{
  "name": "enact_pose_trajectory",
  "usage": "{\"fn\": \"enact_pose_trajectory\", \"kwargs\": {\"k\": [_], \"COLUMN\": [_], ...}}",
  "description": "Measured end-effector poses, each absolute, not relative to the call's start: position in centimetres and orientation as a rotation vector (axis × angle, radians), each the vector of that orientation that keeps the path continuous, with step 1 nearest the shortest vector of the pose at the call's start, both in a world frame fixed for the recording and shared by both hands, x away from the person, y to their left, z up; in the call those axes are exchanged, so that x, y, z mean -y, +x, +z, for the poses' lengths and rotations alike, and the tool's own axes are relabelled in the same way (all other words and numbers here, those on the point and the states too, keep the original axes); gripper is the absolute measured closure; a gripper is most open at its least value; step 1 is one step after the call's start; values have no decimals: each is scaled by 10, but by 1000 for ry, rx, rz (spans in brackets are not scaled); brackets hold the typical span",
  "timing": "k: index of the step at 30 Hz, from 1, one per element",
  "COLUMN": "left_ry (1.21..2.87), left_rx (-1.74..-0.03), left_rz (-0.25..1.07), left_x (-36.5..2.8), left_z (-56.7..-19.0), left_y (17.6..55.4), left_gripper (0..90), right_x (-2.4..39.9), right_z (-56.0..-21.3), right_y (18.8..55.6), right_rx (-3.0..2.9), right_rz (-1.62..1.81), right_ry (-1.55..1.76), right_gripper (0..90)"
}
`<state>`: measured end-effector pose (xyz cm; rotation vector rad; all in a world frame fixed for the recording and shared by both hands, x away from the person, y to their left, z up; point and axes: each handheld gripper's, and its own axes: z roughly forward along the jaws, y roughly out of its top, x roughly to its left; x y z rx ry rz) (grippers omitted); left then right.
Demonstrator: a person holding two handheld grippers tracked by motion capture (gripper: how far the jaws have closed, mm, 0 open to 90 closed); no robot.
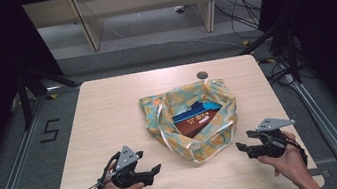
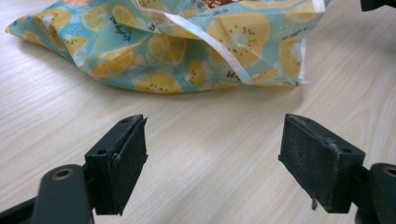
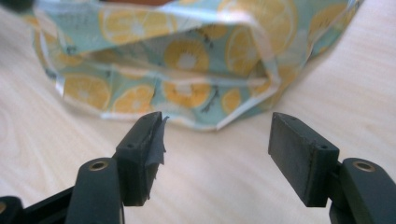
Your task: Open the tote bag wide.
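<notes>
High view: both hands rest low on the wooden table (image 1: 108,113), flanking the bag (image 1: 191,121).
Left gripper (image 1: 155,170) and right gripper (image 1: 242,145) gape empty; glossy lemon-print fabric, crumpled.

We see our left gripper (image 2: 212,158) with jaws spread wide above the table (image 2: 210,126), empty. Beyond them the lemon-print bag (image 2: 177,46) lies on the table, a white strap (image 2: 210,42) crossing it.

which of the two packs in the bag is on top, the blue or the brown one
The blue pack is on top: it overlaps the brown pack's far edge inside the open lemon-print bag, while the brown one lies nearer the person.
</notes>
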<state>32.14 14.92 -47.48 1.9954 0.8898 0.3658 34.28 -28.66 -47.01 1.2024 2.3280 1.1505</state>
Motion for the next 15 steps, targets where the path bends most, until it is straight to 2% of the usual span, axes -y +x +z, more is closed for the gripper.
{"fn": "enact_pose_trajectory", "kwargs": {"k": [9, 15], "left_ry": [2007, 2039], "left_rx": [-905, -901], "left_rz": [361, 363], "left_x": [-146, -146], "left_z": [-493, -495], "left_y": [313, 313], "left_gripper": [215, 212], "right_x": [288, 292], "right_z": [-487, -490], "right_y": [318, 316], "right_rx": [-2352, -2361], "right_rz": [1105, 1086], "right_ry": [1233, 1260], "right_gripper": [348, 344]}}
